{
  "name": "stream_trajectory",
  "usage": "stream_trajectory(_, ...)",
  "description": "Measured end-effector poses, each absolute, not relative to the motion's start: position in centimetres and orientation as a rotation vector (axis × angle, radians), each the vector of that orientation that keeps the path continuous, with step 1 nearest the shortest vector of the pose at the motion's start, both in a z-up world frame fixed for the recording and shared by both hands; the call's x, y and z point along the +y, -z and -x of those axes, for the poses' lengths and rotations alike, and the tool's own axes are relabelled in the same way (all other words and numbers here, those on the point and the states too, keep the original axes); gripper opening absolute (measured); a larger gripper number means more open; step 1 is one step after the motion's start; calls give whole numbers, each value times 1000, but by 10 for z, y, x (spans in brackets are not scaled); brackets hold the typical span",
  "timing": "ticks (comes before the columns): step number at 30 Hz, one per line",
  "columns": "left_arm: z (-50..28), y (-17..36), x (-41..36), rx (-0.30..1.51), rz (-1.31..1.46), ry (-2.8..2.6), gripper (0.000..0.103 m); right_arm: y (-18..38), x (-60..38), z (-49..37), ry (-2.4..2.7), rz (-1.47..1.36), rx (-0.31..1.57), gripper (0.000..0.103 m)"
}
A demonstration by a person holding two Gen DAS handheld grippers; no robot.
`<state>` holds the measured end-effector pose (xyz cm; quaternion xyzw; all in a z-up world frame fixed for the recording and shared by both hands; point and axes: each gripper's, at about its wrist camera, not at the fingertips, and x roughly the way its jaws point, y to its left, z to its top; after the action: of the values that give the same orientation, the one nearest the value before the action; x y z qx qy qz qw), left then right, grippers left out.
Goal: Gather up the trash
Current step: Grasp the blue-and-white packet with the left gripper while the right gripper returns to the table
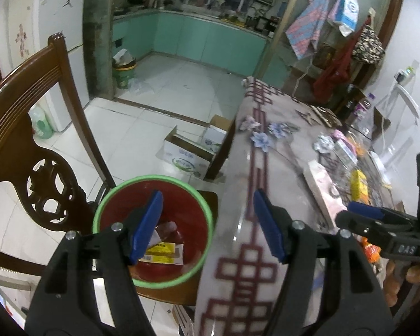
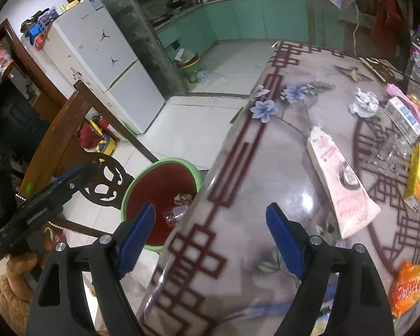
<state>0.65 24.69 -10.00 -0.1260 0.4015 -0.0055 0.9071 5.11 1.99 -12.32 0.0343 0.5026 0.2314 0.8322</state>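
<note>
While both jaws stand wide open and hold nothing, pink pouch (image 2: 340, 184) lies flat on surface (image 2: 266, 168), near red bin (image 2: 165, 193). Looks light, soft, slippery. Pinch thin edge with right gripper (image 2: 210, 235). Left gripper (image 1: 207, 224) hangs by bin.

A: What's around the room?

B: A carved wooden chair (image 1: 28, 151) stands at the left, beside the table (image 2: 266, 196), which wears a grey cloth with dark red fretwork and blue flowers.

A: And behind the chair?

B: A white fridge (image 2: 103, 56) with small jumping-figure stickers on its door. Farther back, teal kitchen cabinets (image 1: 210, 39) run under a cluttered worktop.

A: Anything on the floor?

B: White tiles, with an open cardboard box (image 1: 190, 154) lying near the table's far leg.

A: The right wall?

B: A checked cloth (image 1: 308, 25) and a red garment (image 1: 336, 72) hang there.
</note>
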Motion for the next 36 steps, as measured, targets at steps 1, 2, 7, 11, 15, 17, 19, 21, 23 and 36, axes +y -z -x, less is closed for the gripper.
stream_trajectory(1,-3,99,244,827,256,19,65,122,19,-49,-489,-73,1065,79)
stream_trajectory(2,0,97,241,824,251,28,65,121,17,-45,-485,-70,1063,79)
stream_trajectory(7,10,95,227,824,238,74,70,118,4,-30,-455,-73,1057,79)
stream_trajectory(11,14,97,214,837,224,121,70,116,-16,-20,-402,-106,1042,79)
stream_trajectory(15,10,107,188,873,203,211,70,114,-57,-8,-281,-138,1023,79)
stream_trajectory(17,4,115,167,905,182,276,70,111,-81,-1,-208,-160,1013,79)
stream_trajectory(19,1,121,146,934,160,340,70,109,-113,9,-112,-194,995,79)
stream_trajectory(21,-1,128,116,966,125,427,70,108,-142,22,-18,-225,984,79)
stream_trajectory(23,-1,136,85,996,85,517,70,110,-167,33,54,-251,985,79)
stream_trajectory(36,22,229,-55,1287,-159,813,48,139,-251,67,230,-368,1025,79)
